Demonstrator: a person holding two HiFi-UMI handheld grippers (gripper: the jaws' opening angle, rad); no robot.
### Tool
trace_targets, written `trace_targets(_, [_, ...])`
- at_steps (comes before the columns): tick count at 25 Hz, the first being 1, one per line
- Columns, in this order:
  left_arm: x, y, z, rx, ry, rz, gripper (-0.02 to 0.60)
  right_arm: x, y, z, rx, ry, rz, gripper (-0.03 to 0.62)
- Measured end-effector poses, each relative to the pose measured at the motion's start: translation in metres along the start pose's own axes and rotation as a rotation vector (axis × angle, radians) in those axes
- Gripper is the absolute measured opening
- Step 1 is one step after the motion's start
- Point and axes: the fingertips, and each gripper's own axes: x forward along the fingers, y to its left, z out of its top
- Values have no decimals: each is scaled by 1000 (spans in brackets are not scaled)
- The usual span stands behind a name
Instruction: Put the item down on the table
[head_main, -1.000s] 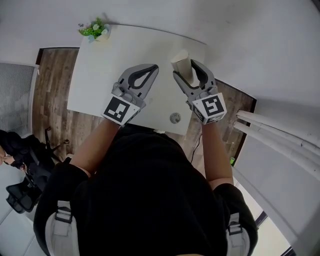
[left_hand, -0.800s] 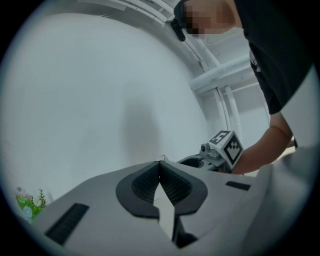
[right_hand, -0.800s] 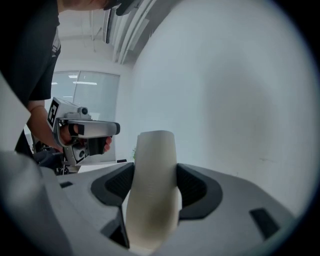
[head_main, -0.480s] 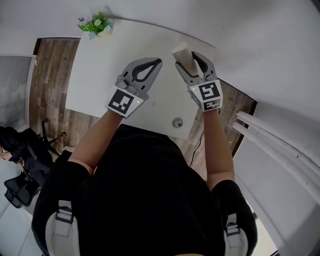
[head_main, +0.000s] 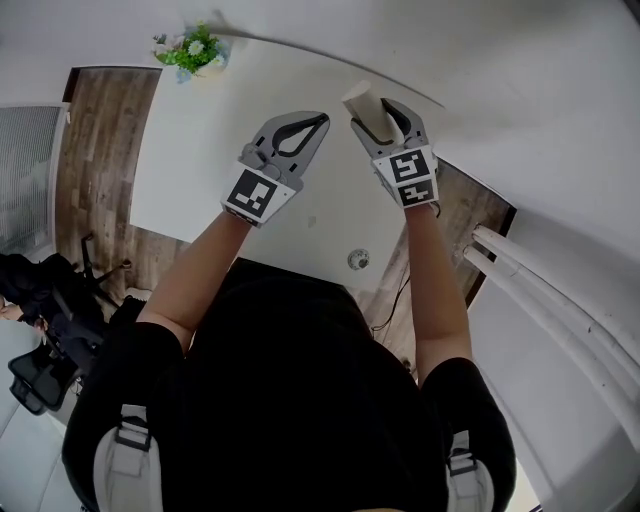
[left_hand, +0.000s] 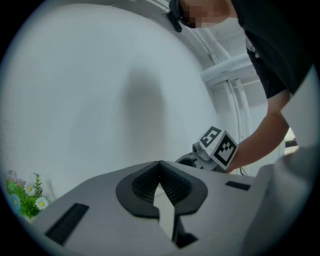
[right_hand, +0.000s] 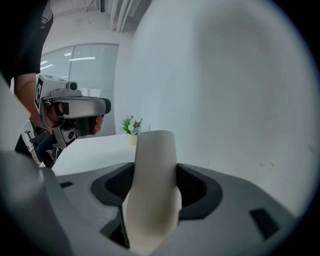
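The item is a cream, rounded tube (head_main: 360, 101) that sticks up out of my right gripper (head_main: 386, 106). In the right gripper view the tube (right_hand: 152, 185) fills the gap of the right gripper (right_hand: 155, 176), whose jaws are shut on it from both sides. It hangs over the far right part of the white table (head_main: 200, 150), close to the wall; whether it touches the top is hidden. To its left my left gripper (head_main: 320, 119) is over the table's middle. Seen from its own camera, the left gripper (left_hand: 160, 165) has its pads pressed together with nothing between them.
A small potted plant (head_main: 192, 52) stands at the table's far left corner. A round grommet (head_main: 358, 259) sits in the tabletop near the front edge. White wall runs close behind and to the right. White pipes (head_main: 540, 270) and an office chair (head_main: 40, 370) flank the person.
Both grippers have moved away from the body toward the wall, farther over the table. The right one still holds the cream tube; the left stays shut.
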Motion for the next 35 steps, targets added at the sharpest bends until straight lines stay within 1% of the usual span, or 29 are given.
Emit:
trace_targets(6, [19,19,-25,-11,30,-1,-6,46,-15,-22,-32,100,22,273])
trace_targets(11, [34,30,-44,-28,56,-5,-6,77,-23,-45,-94,194,47,273])
trace_targets(15, [43,37,-59,-50,73,-3,-6,96,-26,-66,-84,249,61,274])
trace_targets(20, [49,39,-69,-53,87,-11,-6,114,-24,-94,-71,315,80,274])
trace_targets(26, [53,41,-80,-58,104,-12,-6,129,-21,-117,-75,375,100,274])
trace_targets(32, [51,39,-84,-64,121,-19,-6,137,-18,-130,-100,415,105,275])
trace_targets(35, [46,37,-86,-64,133,-17,-6,138,-13,-135,-87,431,129,275])
